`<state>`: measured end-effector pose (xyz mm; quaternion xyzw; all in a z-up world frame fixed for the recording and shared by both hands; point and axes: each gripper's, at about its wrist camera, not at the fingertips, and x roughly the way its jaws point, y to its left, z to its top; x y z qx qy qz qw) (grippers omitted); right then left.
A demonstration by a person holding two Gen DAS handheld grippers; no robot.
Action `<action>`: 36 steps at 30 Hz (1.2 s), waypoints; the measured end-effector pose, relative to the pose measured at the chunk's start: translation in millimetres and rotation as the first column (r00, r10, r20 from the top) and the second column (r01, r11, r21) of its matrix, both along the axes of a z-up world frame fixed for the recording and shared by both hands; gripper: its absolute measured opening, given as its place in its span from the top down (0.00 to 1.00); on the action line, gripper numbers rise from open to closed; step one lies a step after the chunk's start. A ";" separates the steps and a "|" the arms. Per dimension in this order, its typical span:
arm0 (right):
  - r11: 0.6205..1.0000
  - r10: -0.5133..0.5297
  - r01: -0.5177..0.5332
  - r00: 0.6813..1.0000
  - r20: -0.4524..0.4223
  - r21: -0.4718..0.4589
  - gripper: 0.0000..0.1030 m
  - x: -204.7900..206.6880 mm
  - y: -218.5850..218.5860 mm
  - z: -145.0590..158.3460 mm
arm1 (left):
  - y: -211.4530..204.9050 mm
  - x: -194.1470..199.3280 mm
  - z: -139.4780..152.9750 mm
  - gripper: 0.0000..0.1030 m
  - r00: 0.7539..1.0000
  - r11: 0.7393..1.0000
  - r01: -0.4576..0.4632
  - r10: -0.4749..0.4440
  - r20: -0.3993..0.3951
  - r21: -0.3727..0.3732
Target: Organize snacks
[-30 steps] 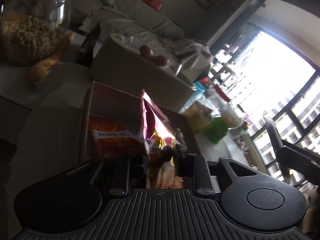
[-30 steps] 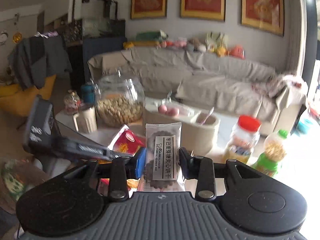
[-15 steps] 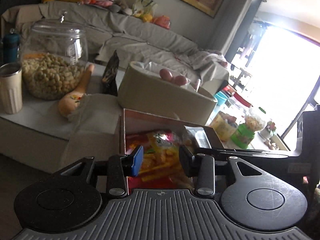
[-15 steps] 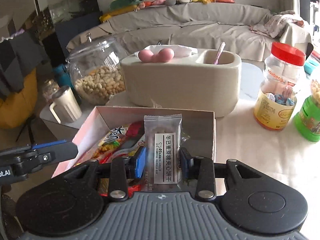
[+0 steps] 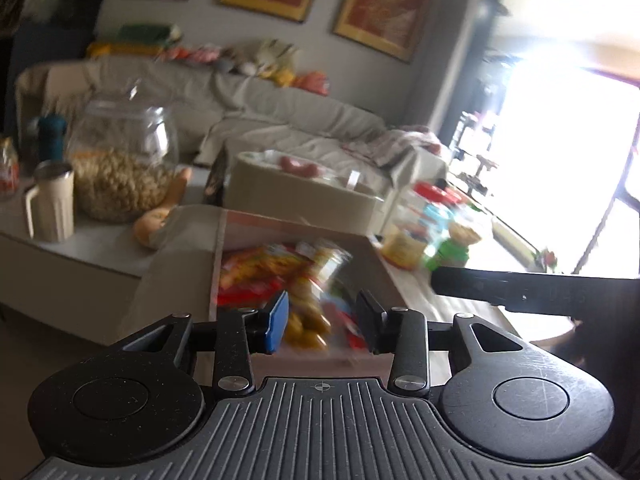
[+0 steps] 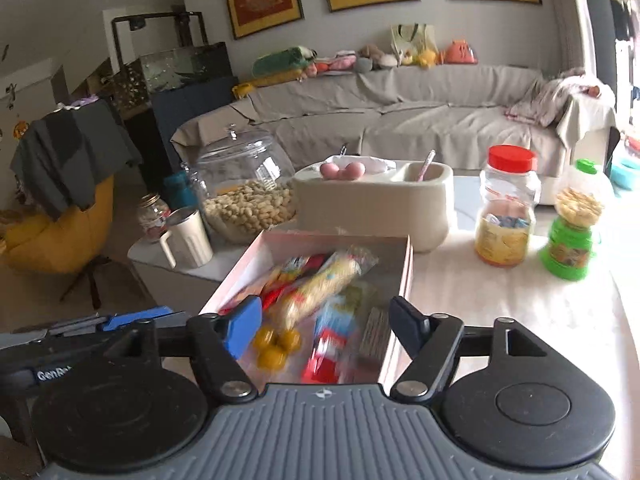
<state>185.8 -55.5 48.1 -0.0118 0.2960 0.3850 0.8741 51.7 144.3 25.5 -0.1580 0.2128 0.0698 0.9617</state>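
A pink cardboard box (image 6: 405,264) sits on the table and holds several snack packets, among them a long yellow-and-red packet (image 6: 320,284) and the grey biscuit packet (image 6: 374,334) lying at its right wall. My right gripper (image 6: 325,326) is open and empty just above the box's near end. My left gripper (image 5: 322,322) is open and empty above the same box (image 5: 218,264), whose snacks (image 5: 280,276) look blurred. The left gripper also shows at the lower left of the right wrist view (image 6: 120,322).
A beige caddy (image 6: 372,204) with pink eggs stands behind the box. A glass peanut jar (image 6: 244,196) and cream mug (image 6: 188,238) are to the left. A red-lidded jar (image 6: 506,208) and green-based jar (image 6: 572,232) stand at the right. A sofa lies beyond.
My right gripper has opened and let the biscuit packet drop into the box. My left gripper has lifted and pulled back from the box, staying open.
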 end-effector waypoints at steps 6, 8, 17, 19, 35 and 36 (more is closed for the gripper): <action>0.999 -0.037 0.035 0.998 -0.058 -0.032 0.26 -66.3 -46.6 -26.3 | -64.9 -52.7 -8.1 0.82 0.999 0.996 -0.003 0.006 -0.035 0.090; 0.997 -0.065 0.062 0.995 -0.080 -0.035 0.26 -84.7 -59.9 -38.4 | -78.7 -66.5 -12.0 0.82 0.998 0.996 -0.025 0.030 -0.063 0.085; 0.993 -0.107 0.104 0.993 -0.049 -0.052 0.23 -120.0 -82.4 -49.6 | -117.5 -86.9 -12.9 0.83 0.987 0.991 -0.016 0.037 -0.158 0.133; 0.994 -0.103 0.100 0.993 -0.053 -0.053 0.23 -120.7 -82.6 -50.5 | -120.7 -91.0 -14.3 0.83 0.988 0.990 -0.007 0.028 -0.152 0.139; 0.994 -0.090 0.087 0.995 -0.034 -0.058 0.23 -127.4 -82.3 -48.4 | -121.7 -97.8 -8.6 0.85 0.990 0.989 -0.020 0.040 -0.136 0.146; 0.994 -0.090 0.088 0.995 -0.033 -0.058 0.23 -127.4 -82.4 -48.4 | -122.0 -98.6 -7.9 0.85 0.990 0.989 -0.020 0.040 -0.134 0.146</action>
